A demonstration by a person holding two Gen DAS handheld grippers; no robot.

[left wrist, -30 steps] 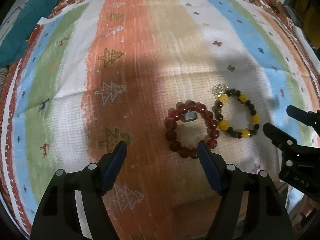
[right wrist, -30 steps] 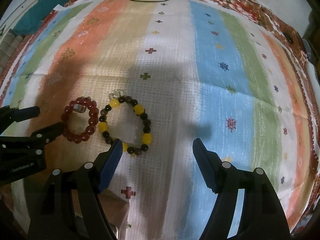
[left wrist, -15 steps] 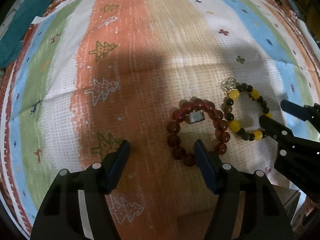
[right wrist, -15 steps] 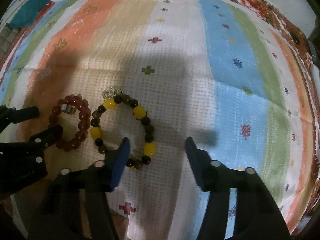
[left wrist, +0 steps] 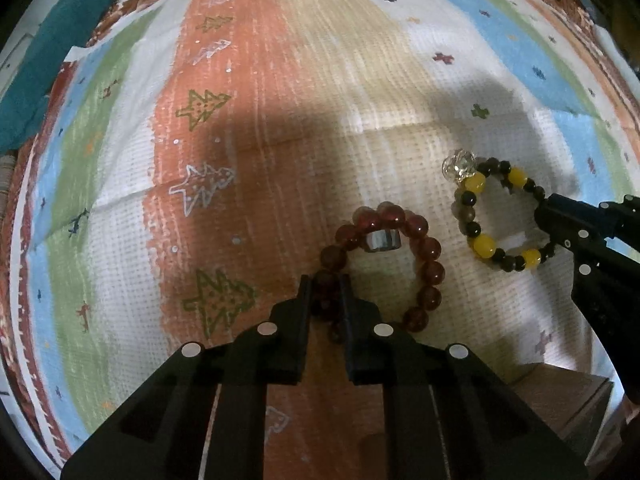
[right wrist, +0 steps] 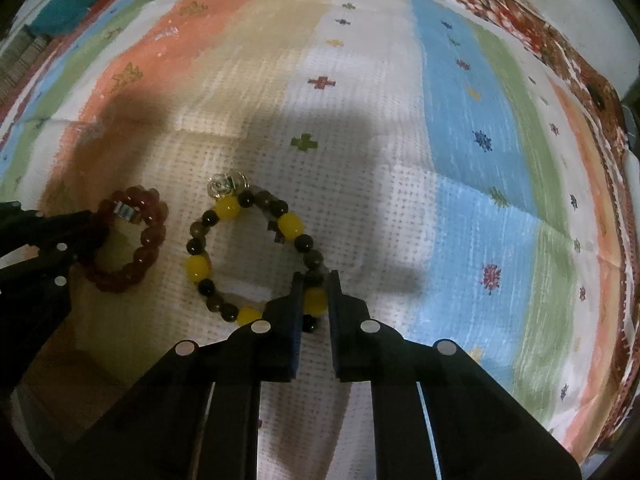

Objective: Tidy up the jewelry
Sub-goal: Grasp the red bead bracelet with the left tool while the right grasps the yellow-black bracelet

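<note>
Two bracelets lie side by side on the striped cloth, and both are now pinched. The jaws of my left gripper [left wrist: 325,296], wide a second ago, are closing on the red bracelet [left wrist: 400,256]; my right gripper [right wrist: 314,296] has clamped the yellow-and-black bracelet [right wrist: 248,252]. I judge both ready to lift.

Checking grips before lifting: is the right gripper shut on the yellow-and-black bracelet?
Shut on it: the right gripper pinches beads of the yellow-and-black bracelet, which lies on the striped cloth.
</note>
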